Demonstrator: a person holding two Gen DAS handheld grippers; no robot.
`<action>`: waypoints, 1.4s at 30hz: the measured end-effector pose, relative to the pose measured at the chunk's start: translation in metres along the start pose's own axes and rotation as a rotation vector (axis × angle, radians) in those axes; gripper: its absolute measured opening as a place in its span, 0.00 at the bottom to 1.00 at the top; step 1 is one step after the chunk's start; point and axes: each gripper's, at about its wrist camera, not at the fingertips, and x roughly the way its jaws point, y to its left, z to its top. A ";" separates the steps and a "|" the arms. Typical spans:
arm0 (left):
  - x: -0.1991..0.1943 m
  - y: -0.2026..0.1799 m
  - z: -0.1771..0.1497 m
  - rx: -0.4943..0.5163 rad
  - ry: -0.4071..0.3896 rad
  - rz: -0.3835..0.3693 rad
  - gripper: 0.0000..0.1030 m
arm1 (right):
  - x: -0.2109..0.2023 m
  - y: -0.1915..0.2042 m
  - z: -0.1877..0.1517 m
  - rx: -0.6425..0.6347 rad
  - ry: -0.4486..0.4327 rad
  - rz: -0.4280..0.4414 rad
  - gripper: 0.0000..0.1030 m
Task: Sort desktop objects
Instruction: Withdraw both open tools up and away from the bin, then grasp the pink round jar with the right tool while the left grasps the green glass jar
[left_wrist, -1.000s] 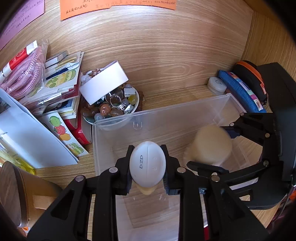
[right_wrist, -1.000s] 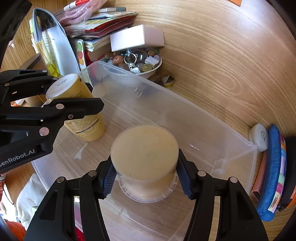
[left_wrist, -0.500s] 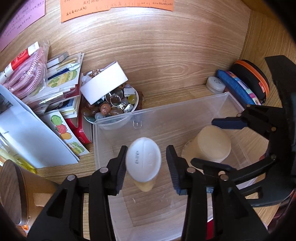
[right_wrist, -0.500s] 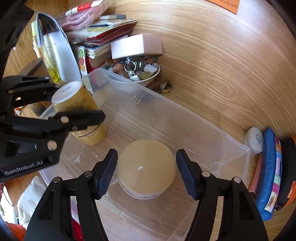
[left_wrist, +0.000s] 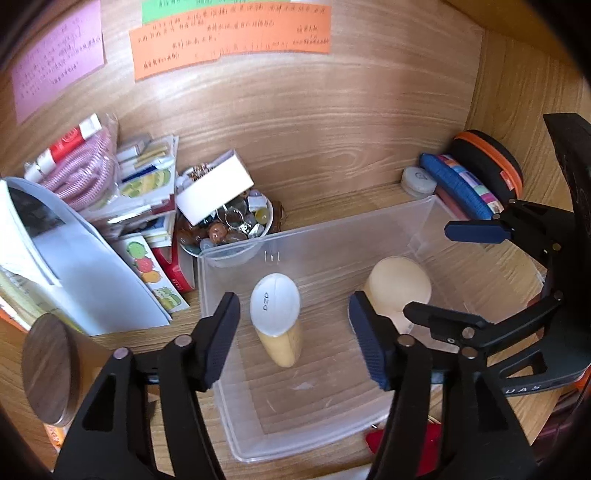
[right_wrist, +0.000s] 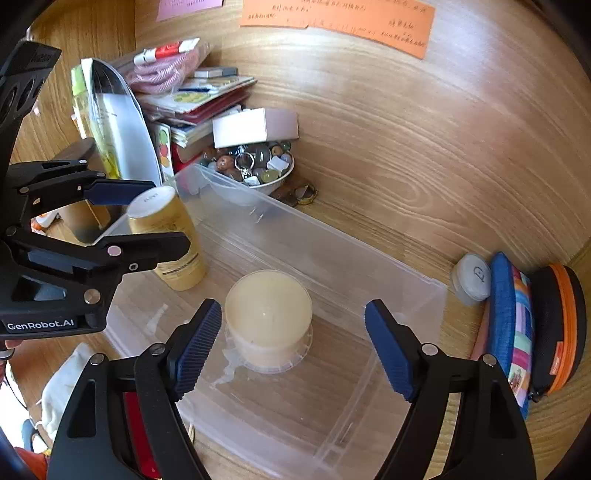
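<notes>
While both of my grippers hang spread above the bin (left_wrist: 236, 413), nothing sits in either grasp.

Left gripper (left_wrist: 293, 334): jaws wide apart, holding nothing. Bottle (left_wrist: 277, 317) stands upright on the bin floor between and beyond the fingers, nearer the left pad, touching neither.

Right gripper (right_wrist: 293, 343): jaws wide apart, holding nothing. Jar (right_wrist: 267, 319) stands upright on the bin floor between the fingertips, closer to the left one, clear of both.

Bottle and jar: side by side in the bin, apart.

Bowl (left_wrist: 258, 227) of stones: just behind the bin's far left corner.

Pouches (right_wrist: 517, 332): beside the bin's right end.
</notes>
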 end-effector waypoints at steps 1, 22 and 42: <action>-0.005 -0.002 0.000 0.005 -0.006 0.007 0.62 | -0.003 0.000 -0.001 0.004 -0.006 -0.002 0.76; -0.082 -0.027 -0.029 0.015 -0.098 0.039 0.80 | -0.088 0.019 -0.039 0.015 -0.132 -0.037 0.79; -0.114 -0.066 -0.107 0.036 -0.089 0.022 0.83 | -0.132 0.035 -0.115 0.093 -0.217 -0.048 0.79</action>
